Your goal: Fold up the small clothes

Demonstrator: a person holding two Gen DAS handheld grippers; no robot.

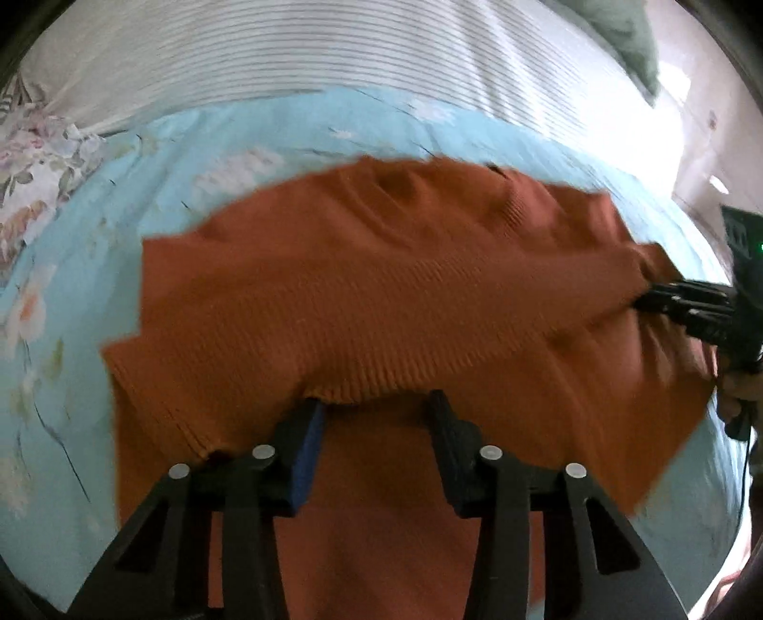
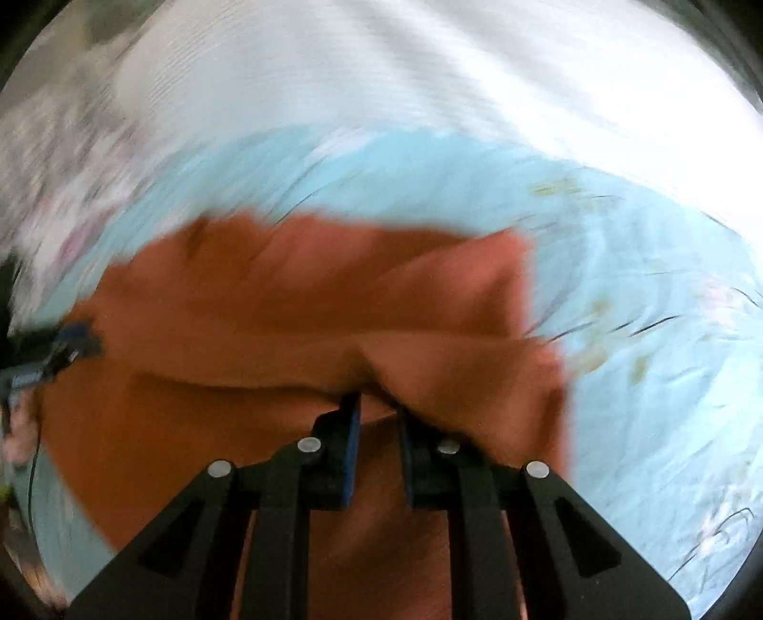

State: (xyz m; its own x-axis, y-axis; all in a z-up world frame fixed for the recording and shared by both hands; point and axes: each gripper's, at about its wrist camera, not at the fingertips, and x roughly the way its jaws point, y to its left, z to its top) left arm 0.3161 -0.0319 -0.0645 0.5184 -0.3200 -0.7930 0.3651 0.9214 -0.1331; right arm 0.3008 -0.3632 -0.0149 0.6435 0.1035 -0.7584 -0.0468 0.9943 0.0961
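A rust-orange ribbed knit garment [image 1: 362,295] lies on a light blue floral bedsheet [image 1: 143,181]. My left gripper [image 1: 376,405] stands open, its jaws wide apart, with the garment's folded edge draped just beyond the fingertips. My right gripper [image 2: 376,403] has its jaws closer together, with a fold of the same garment [image 2: 334,305] bunched between the tips; the view is blurred. The right gripper also shows in the left wrist view [image 1: 686,305], at the garment's right edge. The left gripper shows at the left edge of the right wrist view [image 2: 71,343].
A white striped sheet [image 1: 334,57] covers the bed beyond the blue one. A floral pillow or cloth [image 1: 43,157] lies at the far left. A green pillow [image 1: 629,33] sits at the far right corner. A wall is at the right.
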